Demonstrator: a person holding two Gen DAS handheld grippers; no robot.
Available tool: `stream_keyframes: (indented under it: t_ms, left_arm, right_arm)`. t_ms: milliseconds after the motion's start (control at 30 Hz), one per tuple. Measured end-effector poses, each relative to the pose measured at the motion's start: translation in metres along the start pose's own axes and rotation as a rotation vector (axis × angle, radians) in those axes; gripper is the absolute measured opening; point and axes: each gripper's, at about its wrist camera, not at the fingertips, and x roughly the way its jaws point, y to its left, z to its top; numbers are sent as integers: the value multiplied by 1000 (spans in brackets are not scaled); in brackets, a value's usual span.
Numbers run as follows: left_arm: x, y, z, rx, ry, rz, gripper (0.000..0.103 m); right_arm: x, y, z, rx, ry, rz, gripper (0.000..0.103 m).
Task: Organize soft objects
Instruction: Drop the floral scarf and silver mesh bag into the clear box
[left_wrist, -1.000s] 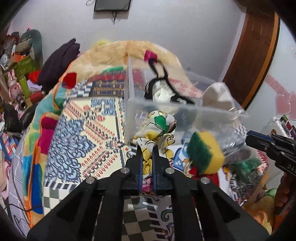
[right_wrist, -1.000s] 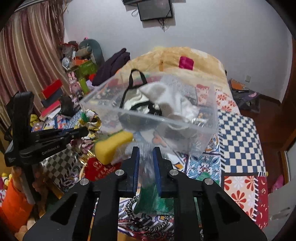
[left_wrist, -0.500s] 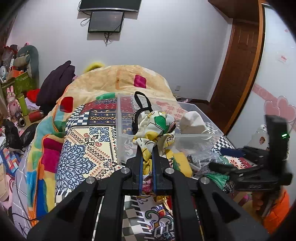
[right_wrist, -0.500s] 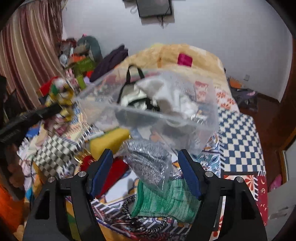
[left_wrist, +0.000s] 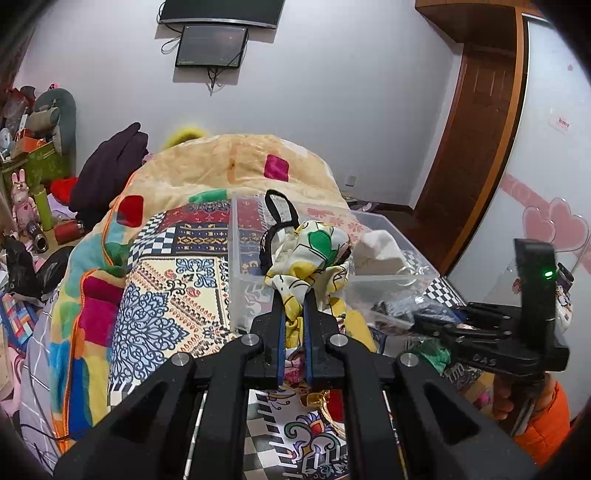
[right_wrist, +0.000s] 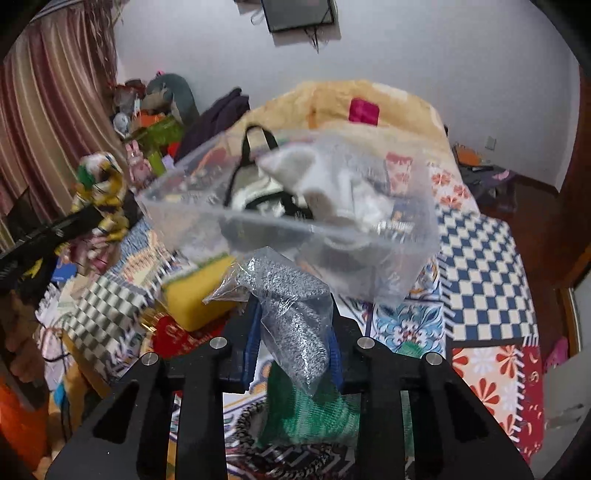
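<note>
My left gripper (left_wrist: 293, 295) is shut on a yellow, white and green patterned cloth (left_wrist: 312, 254) and holds it up in front of the clear plastic bin (left_wrist: 236, 266). The bin holds a black strap (left_wrist: 280, 210) and a white soft item (left_wrist: 380, 249). My right gripper (right_wrist: 291, 314) is closed on a clear bag of silver scrubbers (right_wrist: 291, 306), just before the bin's near wall (right_wrist: 369, 243). A yellow sponge (right_wrist: 195, 295) and a green knit cloth (right_wrist: 310, 417) lie on the bed below. The left gripper with its cloth (right_wrist: 99, 184) shows at the left of the right wrist view.
The bin stands on a patterned quilt (left_wrist: 155, 295) over a bed, with a tan blanket (left_wrist: 240, 158) heaped behind. Toys and clutter (left_wrist: 33, 184) fill the left side. A wooden door (left_wrist: 469, 155) is at the right. The right gripper's body (left_wrist: 517, 332) is close on the right.
My left gripper has lifted the patterned cloth up level with the bin. My right gripper opened half a second ago and has since closed on the scrubber bag.
</note>
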Motion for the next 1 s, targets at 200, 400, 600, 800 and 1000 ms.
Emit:
stream_keyframes:
  t_ms: [200, 400, 600, 800, 1000]
  left_arm:
    - [0, -1, 19, 10, -40, 6, 7]
    - [16, 1, 42, 5, -45, 8, 7]
    - [44, 5, 56, 14, -8, 29, 7]
    - [76, 5, 56, 24, 65, 38, 7]
    - [101, 1, 49, 49, 129, 55, 7]
  right_arm:
    - [-38, 11, 24, -13, -124, 16, 28]
    - [-50, 22, 56, -33, -224, 8, 28]
    - [-25, 30, 81, -46, -230, -35, 28]
    - [11, 27, 86, -20, -157, -68, 28]
    - [45, 23, 79, -15, -44, -65, 28]
